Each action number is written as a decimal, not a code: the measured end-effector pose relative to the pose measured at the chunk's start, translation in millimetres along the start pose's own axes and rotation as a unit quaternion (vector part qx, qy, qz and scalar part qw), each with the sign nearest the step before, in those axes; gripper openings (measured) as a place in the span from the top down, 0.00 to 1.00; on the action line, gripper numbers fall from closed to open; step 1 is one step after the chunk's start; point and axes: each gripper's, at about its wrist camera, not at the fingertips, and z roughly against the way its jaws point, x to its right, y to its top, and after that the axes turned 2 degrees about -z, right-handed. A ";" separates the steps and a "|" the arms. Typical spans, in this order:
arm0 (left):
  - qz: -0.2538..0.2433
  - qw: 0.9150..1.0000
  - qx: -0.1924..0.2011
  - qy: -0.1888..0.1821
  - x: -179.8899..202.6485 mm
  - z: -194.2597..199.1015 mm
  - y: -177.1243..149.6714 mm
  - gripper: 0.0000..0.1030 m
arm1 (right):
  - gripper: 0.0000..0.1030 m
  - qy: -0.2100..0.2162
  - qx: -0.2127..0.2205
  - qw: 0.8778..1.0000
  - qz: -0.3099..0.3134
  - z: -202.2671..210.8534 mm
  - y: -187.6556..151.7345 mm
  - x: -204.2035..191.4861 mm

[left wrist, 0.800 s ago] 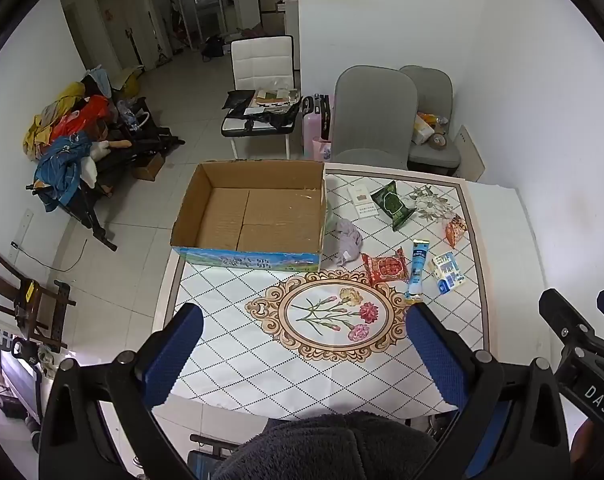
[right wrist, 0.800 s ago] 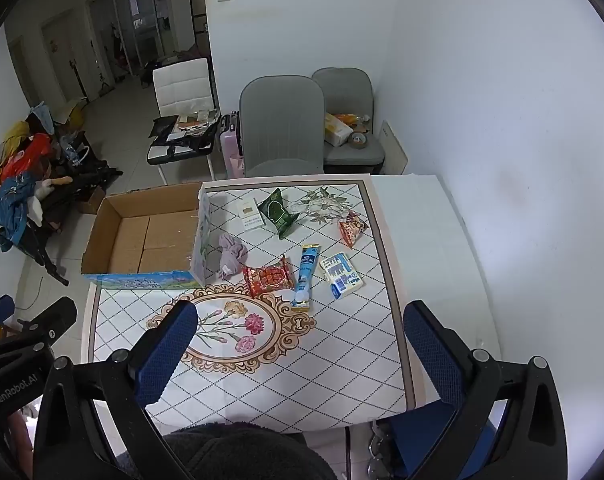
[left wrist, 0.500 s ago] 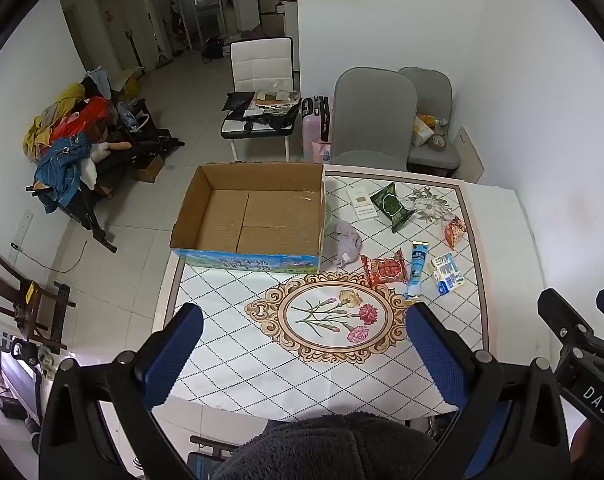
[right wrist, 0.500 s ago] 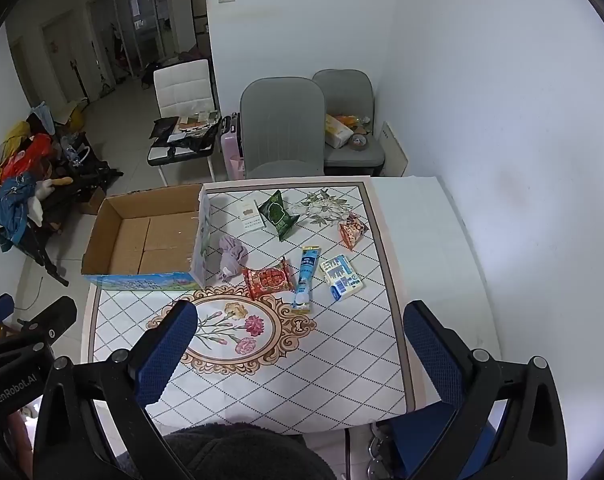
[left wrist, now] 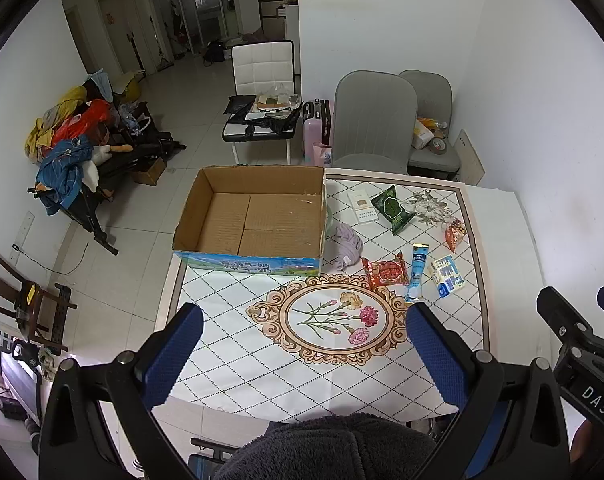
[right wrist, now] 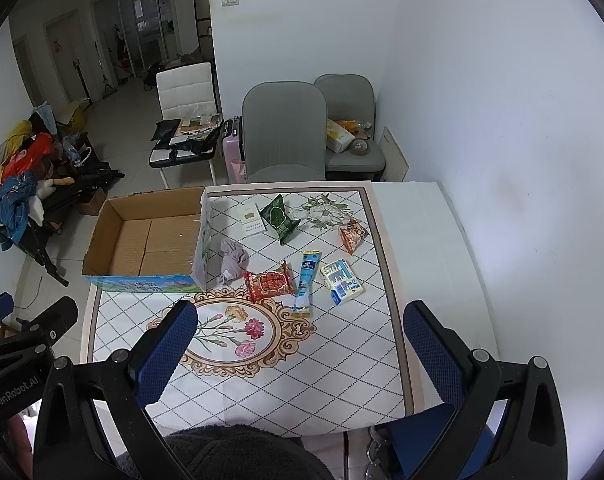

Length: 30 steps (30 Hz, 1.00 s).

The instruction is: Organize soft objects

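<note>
Both fingers wide, empty, high over table (left wrist: 229, 364); risk: grabbing stiff carton (right wrist: 341, 282) instead of soft cloth (right wrist: 232, 261) w/ packets crowded nearby

My left gripper (left wrist: 302, 344) and my right gripper (right wrist: 299, 340) are matt black plastic, their pads (left wrist: 173, 354) a knobbly blue rubber. The tablecloth (left wrist: 261, 360) looks smooth, with a slight sheen. The cardboard box (left wrist: 257, 216) is raw matt brown inside, glossy printed outside. The grey cloth bundle (left wrist: 348, 246) is soft and crumpled. The red snack packet (left wrist: 386, 272) and green snack packet (left wrist: 392, 208) are shiny plastic film.
</note>
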 end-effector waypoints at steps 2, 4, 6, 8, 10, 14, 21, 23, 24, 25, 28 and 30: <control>0.000 1.000 0.000 0.000 0.8 -0.4 -0.3 0.00 | 0.00 0.001 0.000 1.000 -0.001 -0.2 0.2 0.5; -0.001 1.000 0.001 0.000 0.4 -0.7 -0.8 0.00 | 0.00 0.000 0.000 1.000 0.000 0.3 0.3 0.1; -0.002 1.000 0.001 0.001 1.7 -1.4 -1.4 0.00 | 0.00 0.001 -0.001 1.000 0.000 0.1 0.3 0.4; -0.002 1.000 0.002 0.002 1.7 -1.2 -1.2 0.00 | 0.00 0.001 0.000 1.000 -0.001 0.2 0.1 0.2; -0.003 1.000 0.003 0.002 2.0 -1.1 -1.9 0.00 | 0.00 0.000 0.001 1.000 -0.001 0.5 0.3 0.3; -0.009 1.000 0.003 0.005 2.8 0.5 -3.6 0.00 | 0.00 0.000 -0.001 1.000 -0.001 0.2 0.4 0.7; -0.012 1.000 0.006 0.009 4.5 1.3 -7.0 0.00 | 0.00 0.001 0.000 1.000 -0.003 1.4 -0.3 0.6; -0.012 1.000 0.008 0.008 4.7 1.9 -8.7 0.00 | 0.00 0.000 0.000 1.000 -0.002 2.1 -0.1 0.2; -0.012 1.000 0.007 0.009 4.7 1.7 -7.9 0.00 | 0.00 0.001 0.000 1.000 -0.002 1.9 -0.4 0.6; -0.012 1.000 0.009 0.009 4.7 2.0 -8.2 0.00 | 0.00 0.001 0.000 1.000 -0.002 1.8 -0.2 0.5; -0.011 1.000 0.009 0.009 5.2 2.1 -8.4 0.00 | 0.00 0.001 0.000 1.000 -0.002 2.4 -0.6 0.9; -0.012 1.000 0.008 0.009 5.5 2.2 -8.1 0.00 | 0.00 0.000 0.000 1.000 -0.002 1.9 -0.7 0.6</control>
